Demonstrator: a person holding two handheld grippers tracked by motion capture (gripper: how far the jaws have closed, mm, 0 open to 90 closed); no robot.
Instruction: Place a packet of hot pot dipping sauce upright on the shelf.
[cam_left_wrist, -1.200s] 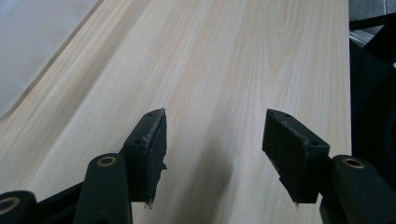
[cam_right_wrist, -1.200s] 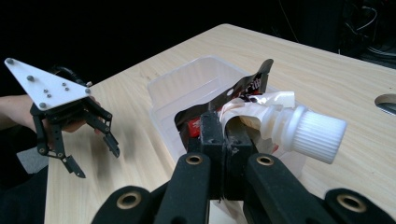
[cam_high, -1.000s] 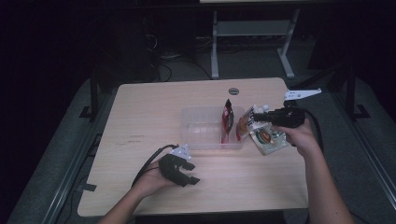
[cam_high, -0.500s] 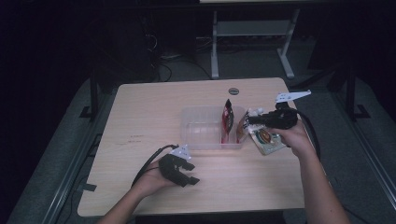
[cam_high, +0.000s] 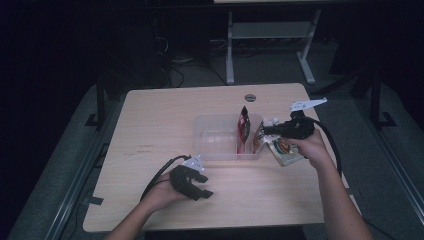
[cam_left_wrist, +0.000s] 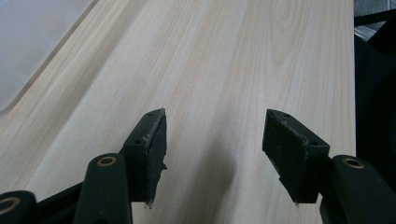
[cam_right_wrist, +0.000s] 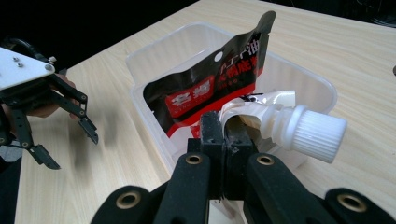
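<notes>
The right gripper (cam_right_wrist: 224, 135) has its jaws clamped on a spouted pouch (cam_high: 282, 149) just beside the clear tub (cam_high: 215, 131); the left gripper (cam_left_wrist: 212, 140), near the tub, rests on the table (cam_high: 165, 115), jaws wide and empty.

Desk (cam_high: 165, 120): pale wood grain
Bin (cam_right_wrist: 299, 79): clear plastic
Packet (cam_right_wrist: 205, 88): black and red — white lettering
Pouch (cam_high: 285, 152): white cap — multicoloured print
Hand-held gripper (cam_left_wrist: 212, 144): black jaws, brass rivets
</notes>
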